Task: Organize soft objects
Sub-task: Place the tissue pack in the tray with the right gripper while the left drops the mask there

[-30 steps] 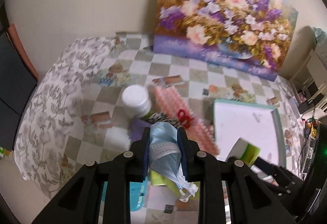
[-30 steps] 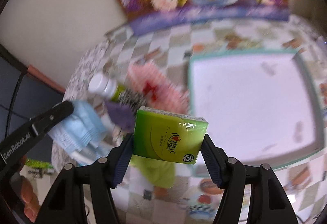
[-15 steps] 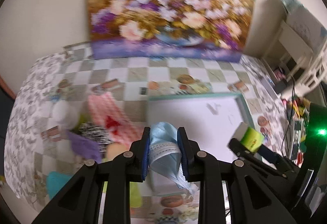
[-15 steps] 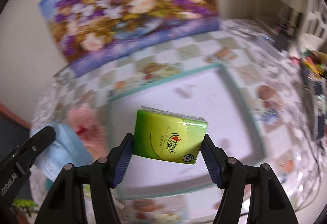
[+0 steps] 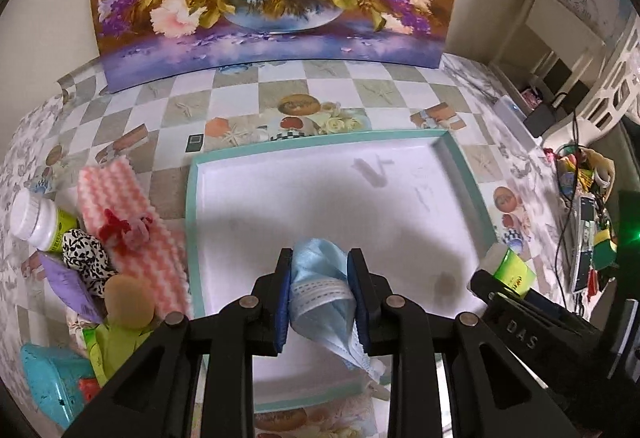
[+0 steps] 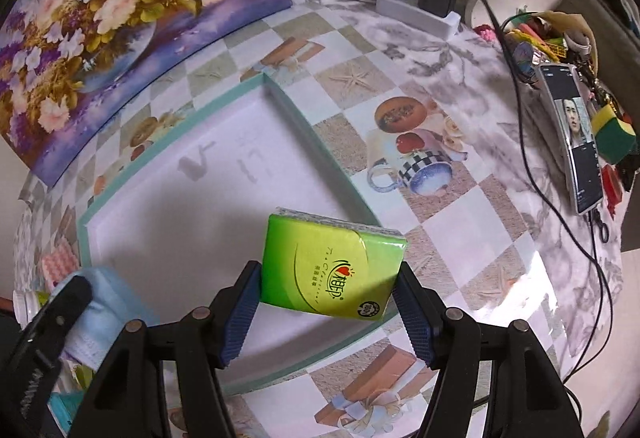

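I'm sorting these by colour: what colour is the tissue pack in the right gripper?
Bright green with a yellow oval, the tissue pack shows best in the right wrist view.

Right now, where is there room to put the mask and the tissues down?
The white floor of the teal-rimmed tray is bare, so both fit there. Left of the tray it is crowded: pink cloth, white bottle, spotted fabric.
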Demonstrator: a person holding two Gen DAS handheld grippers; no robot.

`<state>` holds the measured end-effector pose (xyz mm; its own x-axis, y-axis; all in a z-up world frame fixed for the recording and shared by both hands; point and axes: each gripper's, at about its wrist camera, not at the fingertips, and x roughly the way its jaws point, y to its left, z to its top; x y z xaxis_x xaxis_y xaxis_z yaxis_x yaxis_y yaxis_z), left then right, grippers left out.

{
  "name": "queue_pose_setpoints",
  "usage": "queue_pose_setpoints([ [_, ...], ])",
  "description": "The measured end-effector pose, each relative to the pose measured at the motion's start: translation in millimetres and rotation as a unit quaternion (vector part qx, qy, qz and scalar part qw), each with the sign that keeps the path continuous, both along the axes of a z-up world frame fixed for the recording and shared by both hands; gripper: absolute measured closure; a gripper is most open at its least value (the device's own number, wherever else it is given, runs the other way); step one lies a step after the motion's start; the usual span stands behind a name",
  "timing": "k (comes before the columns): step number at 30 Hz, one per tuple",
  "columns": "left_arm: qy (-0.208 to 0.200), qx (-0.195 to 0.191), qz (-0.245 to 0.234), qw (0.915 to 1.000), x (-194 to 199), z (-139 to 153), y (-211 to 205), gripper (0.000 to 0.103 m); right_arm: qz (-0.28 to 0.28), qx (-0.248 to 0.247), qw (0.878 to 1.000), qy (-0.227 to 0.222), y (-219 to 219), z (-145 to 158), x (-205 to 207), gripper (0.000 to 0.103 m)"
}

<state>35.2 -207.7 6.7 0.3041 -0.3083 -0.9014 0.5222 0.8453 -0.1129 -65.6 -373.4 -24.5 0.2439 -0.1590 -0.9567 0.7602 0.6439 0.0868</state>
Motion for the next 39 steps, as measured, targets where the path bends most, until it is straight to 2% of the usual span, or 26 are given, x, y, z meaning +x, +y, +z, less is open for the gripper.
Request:
queue_pose_setpoints([
  [2, -0.004, 0.006, 0.008, 0.9999, 4, -3, 5, 0.070, 0.005, -0.003, 1.000, 0.003, 3, 1, 2, 0.034],
  [5, -0.010, 0.012, 0.023, 0.9996, 8, -3, 13, 0.045, 0.018, -0.014, 1.000, 0.009, 11, 3, 5, 0.033],
  [6, -0.012, 0.011, 0.028, 0.9995, 10, -2, 16, 0.042, 0.022, -0.017, 1.000, 0.009, 13, 5, 6, 0.033],
  [8, -0.012, 0.005, 0.038, 0.9992, 13, 0, 22, 0.039, 0.030, -0.023, 0.999, 0.008, 17, 8, 8, 0.033],
  [11, -0.014, 0.000, 0.056, 0.9983, 18, 2, 33, 0.027, 0.041, -0.036, 0.998, 0.008, 24, 13, 10, 0.030],
  [16, -0.030, 0.001, 0.085, 0.9959, 27, 4, 49, 0.020, 0.067, -0.051, 0.996, 0.008, 38, 16, 17, 0.013],
  [18, -0.036, -0.001, 0.097, 0.9946, 30, 5, 56, 0.012, 0.079, -0.052, 0.995, 0.007, 43, 14, 20, 0.007],
  [19, -0.039, -0.003, 0.102, 0.9940, 32, 5, 59, 0.011, 0.083, -0.053, 0.995, 0.007, 45, 13, 21, 0.002],
  [23, -0.041, -0.021, 0.113, 0.9925, 35, 6, 69, 0.002, 0.091, -0.057, 0.994, 0.004, 50, 12, 24, 0.000],
  [28, -0.045, -0.043, 0.117, 0.9911, 36, 7, 75, 0.002, 0.091, -0.056, 0.994, 0.003, 51, 10, 25, 0.000],
  [32, -0.043, -0.048, 0.097, 0.9931, 34, 7, 73, 0.002, 0.091, -0.052, 0.994, -0.012, 54, 12, 26, 0.000],
  [39, -0.072, -0.014, 0.091, 0.9931, 30, 15, 76, 0.002, 0.095, -0.039, 0.994, -0.043, 60, 18, 28, 0.000],
])
